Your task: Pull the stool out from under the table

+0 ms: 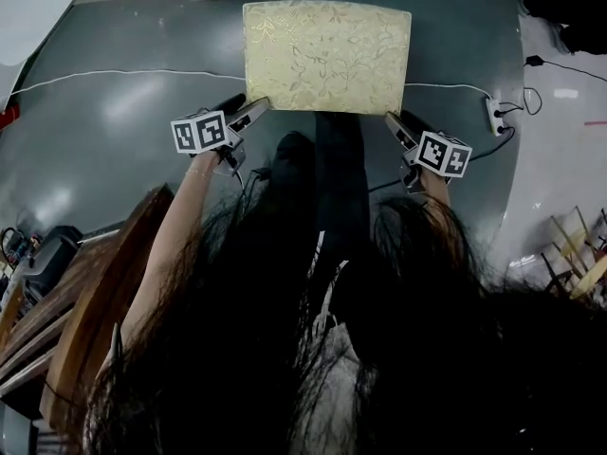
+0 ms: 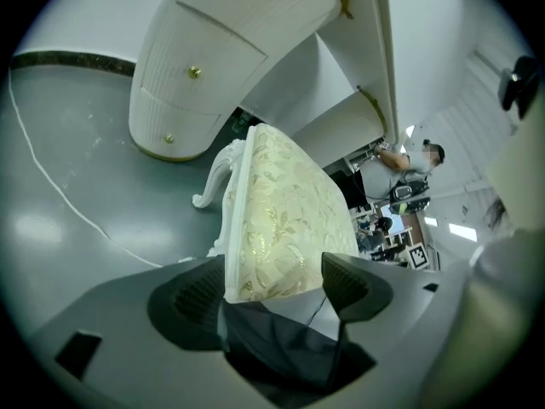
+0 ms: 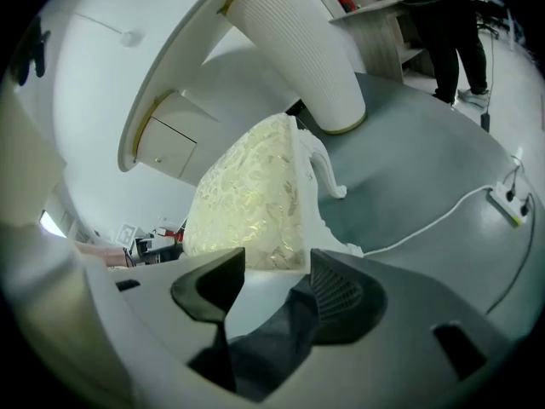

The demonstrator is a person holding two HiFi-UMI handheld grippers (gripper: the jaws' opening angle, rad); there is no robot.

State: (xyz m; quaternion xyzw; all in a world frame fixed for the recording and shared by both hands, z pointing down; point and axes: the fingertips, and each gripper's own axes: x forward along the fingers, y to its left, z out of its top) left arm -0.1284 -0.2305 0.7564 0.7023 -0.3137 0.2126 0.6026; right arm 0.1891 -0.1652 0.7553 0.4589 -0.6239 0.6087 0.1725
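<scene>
"Pulling it how, with the stool [image 1: 327, 57] where it stood?"

"It stood on the floor [image 1: 104, 131], just clear of the table [image 2: 204, 58], cushion up. The left gripper [image 1: 261, 105] was clamped on its near left corner. The right gripper [image 1: 391, 117] pinched the near right one, jaws wide around the thick seat."

"So draw both back together?"

"That was my judgement: evenly and level, or it would have twisted. The right hold looked shallow, tips only, and might have slipped. The cable [image 1: 114, 71] ran right up to the stool, so a leg could have snagged it."

"Which way did it lie?"

"Its long axis ran side to side across the person, seemingly along the table's front. One long edge faced the person, the other the table."
</scene>
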